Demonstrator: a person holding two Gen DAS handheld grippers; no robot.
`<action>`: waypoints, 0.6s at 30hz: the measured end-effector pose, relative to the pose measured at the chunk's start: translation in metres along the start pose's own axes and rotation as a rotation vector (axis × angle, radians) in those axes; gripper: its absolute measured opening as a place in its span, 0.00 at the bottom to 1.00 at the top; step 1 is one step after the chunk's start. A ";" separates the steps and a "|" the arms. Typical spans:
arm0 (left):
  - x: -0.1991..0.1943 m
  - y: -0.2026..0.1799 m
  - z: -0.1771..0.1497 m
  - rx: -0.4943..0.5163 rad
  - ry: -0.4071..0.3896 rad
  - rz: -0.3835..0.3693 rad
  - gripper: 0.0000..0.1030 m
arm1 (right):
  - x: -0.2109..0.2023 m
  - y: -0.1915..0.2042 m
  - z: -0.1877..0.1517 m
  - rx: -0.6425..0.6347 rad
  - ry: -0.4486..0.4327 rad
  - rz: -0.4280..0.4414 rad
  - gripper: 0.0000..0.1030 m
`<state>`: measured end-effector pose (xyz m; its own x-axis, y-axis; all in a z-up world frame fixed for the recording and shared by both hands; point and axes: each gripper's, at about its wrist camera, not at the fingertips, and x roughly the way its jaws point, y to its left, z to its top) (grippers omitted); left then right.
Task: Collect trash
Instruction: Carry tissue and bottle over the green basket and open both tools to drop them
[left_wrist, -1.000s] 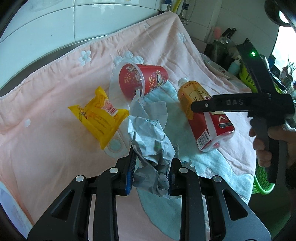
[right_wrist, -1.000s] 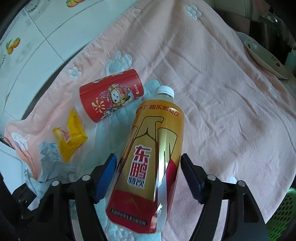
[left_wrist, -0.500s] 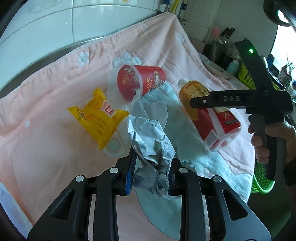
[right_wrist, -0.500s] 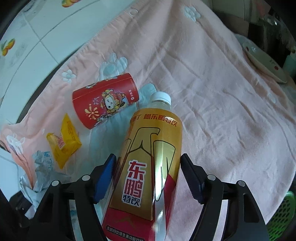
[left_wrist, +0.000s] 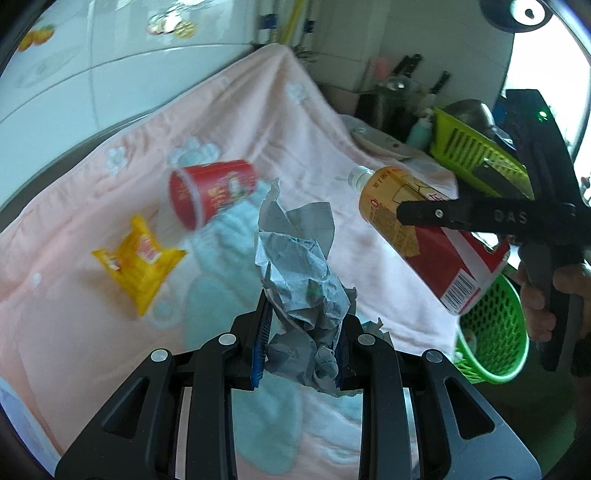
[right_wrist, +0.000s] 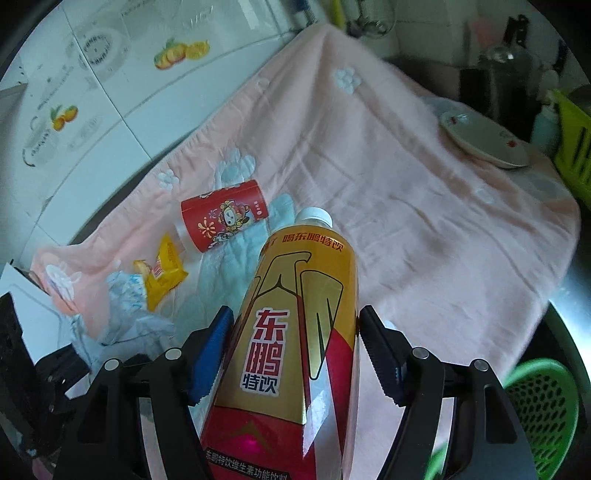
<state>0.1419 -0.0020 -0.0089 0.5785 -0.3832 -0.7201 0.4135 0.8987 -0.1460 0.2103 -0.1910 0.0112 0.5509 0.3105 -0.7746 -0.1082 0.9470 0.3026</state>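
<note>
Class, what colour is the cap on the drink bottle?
White; the bottle cap shows best in the right wrist view.

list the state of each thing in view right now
left hand-held gripper: shut on crumpled paper, lifted
right hand-held gripper: shut on bottle, capped, raised off the pink towel
red cup: on its side on towel
yellow wrapper: lying on towel
green basket: past the towel's edge
plate: on towel's far corner

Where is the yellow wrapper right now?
The yellow wrapper lies on the pink towel, left of centre in the left wrist view, just below-left of the tipped red cup; neither gripper holds it.
</note>
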 end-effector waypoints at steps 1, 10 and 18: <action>0.000 -0.005 0.001 0.007 -0.003 -0.007 0.26 | -0.009 -0.004 -0.004 0.002 -0.009 0.000 0.65; 0.002 -0.083 0.005 0.107 -0.010 -0.122 0.26 | -0.085 -0.063 -0.058 0.047 -0.076 -0.058 0.65; 0.018 -0.152 -0.003 0.186 0.023 -0.205 0.26 | -0.110 -0.146 -0.113 0.158 -0.073 -0.190 0.65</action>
<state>0.0872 -0.1451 -0.0017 0.4540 -0.5459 -0.7042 0.6433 0.7477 -0.1648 0.0715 -0.3538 -0.0102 0.6082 0.1158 -0.7853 0.1305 0.9613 0.2428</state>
